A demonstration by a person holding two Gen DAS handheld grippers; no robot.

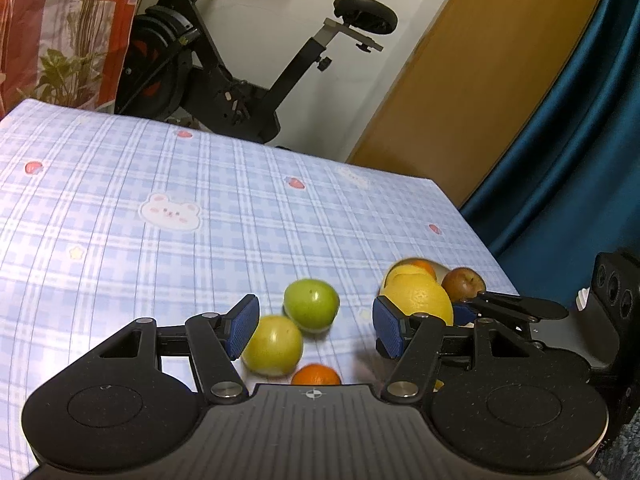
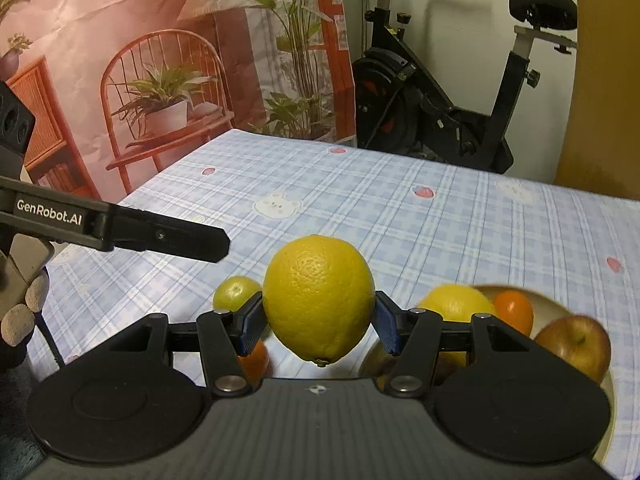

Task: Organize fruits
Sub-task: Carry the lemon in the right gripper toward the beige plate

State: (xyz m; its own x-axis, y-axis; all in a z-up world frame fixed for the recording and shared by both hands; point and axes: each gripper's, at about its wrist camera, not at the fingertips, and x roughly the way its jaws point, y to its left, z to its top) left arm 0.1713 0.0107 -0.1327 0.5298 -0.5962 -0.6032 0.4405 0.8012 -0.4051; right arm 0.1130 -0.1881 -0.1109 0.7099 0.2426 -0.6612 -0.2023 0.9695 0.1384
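My right gripper (image 2: 319, 326) is shut on a yellow lemon (image 2: 319, 296) and holds it above the table, left of a white bowl (image 2: 556, 308). The bowl holds another lemon (image 2: 456, 300), an orange (image 2: 514, 312) and a red apple (image 2: 574, 344). My left gripper (image 1: 314, 326) is open and empty over two green fruits (image 1: 311, 304) (image 1: 274, 346) and a small orange (image 1: 316, 374) on the cloth. In the left wrist view the held lemon (image 1: 420, 296) and the apple (image 1: 462, 284) show at right, with the right gripper (image 1: 516, 308) beside them.
The table has a blue plaid cloth (image 1: 160, 200). An exercise bike (image 1: 224, 72) stands behind the far edge. A printed backdrop (image 2: 140, 80) hangs at the left, a wooden door (image 1: 480, 80) and blue curtain (image 1: 580, 140) at the right.
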